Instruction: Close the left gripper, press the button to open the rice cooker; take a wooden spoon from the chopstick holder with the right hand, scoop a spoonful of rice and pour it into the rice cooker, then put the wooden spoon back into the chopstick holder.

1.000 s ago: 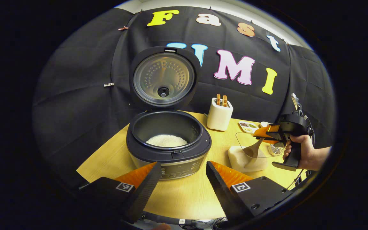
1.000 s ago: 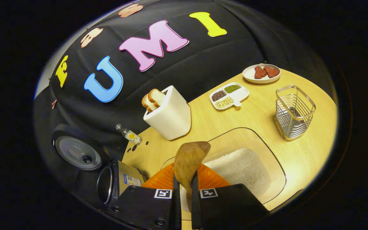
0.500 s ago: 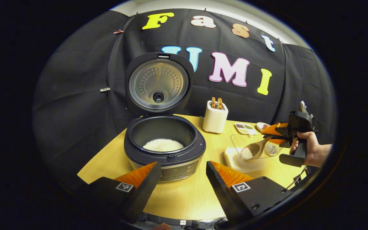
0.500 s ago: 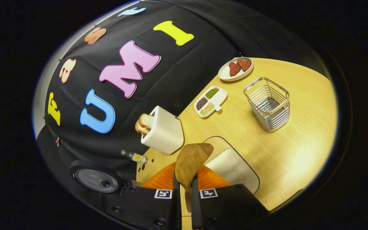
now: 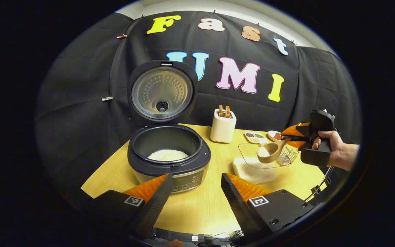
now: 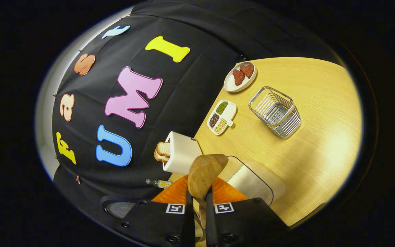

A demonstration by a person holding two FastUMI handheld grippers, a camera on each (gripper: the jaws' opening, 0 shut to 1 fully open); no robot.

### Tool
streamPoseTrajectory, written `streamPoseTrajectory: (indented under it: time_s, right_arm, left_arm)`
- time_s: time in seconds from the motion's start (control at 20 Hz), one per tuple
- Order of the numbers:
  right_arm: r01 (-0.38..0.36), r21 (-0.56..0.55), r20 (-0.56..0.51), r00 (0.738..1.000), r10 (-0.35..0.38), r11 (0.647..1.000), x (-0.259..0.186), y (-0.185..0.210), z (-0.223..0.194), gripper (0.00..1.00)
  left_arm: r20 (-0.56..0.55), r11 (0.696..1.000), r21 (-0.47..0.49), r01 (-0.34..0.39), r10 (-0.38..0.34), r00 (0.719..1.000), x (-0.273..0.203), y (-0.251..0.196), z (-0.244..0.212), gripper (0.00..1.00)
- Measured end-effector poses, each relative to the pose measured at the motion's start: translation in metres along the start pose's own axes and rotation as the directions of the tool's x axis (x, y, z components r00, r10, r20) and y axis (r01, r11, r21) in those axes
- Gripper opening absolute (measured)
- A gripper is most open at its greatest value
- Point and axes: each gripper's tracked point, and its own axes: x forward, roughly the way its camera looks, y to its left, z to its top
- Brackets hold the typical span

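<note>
One wooden table (image 5: 197,209) carries the rice cooker (image 5: 168,161), its lid up and rice in the pot, with a glass dish (image 5: 252,168) of rice to its right. The right gripper (image 5: 298,137) is clamped on the wooden spoon (image 5: 269,152), whose bowl holds rice above that dish. The left gripper (image 5: 194,192) hangs before the cooker, jaws wide and empty.

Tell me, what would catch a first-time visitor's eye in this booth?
Probably the black rice cooker near the wooden table's left end, its round lid standing open over white rice in the pot. Off to the right, a hand holds the right gripper, shut on a wooden spoon carrying rice above a clear rice tray. Behind stands a white toaster with bread slices.
</note>
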Motion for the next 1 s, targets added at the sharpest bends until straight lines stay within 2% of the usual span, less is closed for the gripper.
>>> streamPoseTrajectory:
  time_s: [0.3,0.5,1.0]
  right_arm:
    - [-0.074,0.038,-0.038,0.996,0.075,0.997,0.000,0.051,-0.018,0.17]
    - [-0.128,0.044,-0.080,0.988,0.132,0.991,0.005,0.092,-0.043,0.17]
    - [-0.285,-0.033,-0.228,0.935,0.271,0.958,0.025,0.198,-0.130,0.17]
  left_arm:
    - [0.020,1.000,0.006,0.004,-0.004,1.000,-0.006,0.005,-0.001,0.96]
    - [0.016,0.999,-0.031,-0.015,0.015,1.000,-0.011,0.016,-0.008,0.96]
    - [-0.008,0.991,-0.107,-0.083,0.082,0.997,-0.017,0.039,-0.023,0.96]
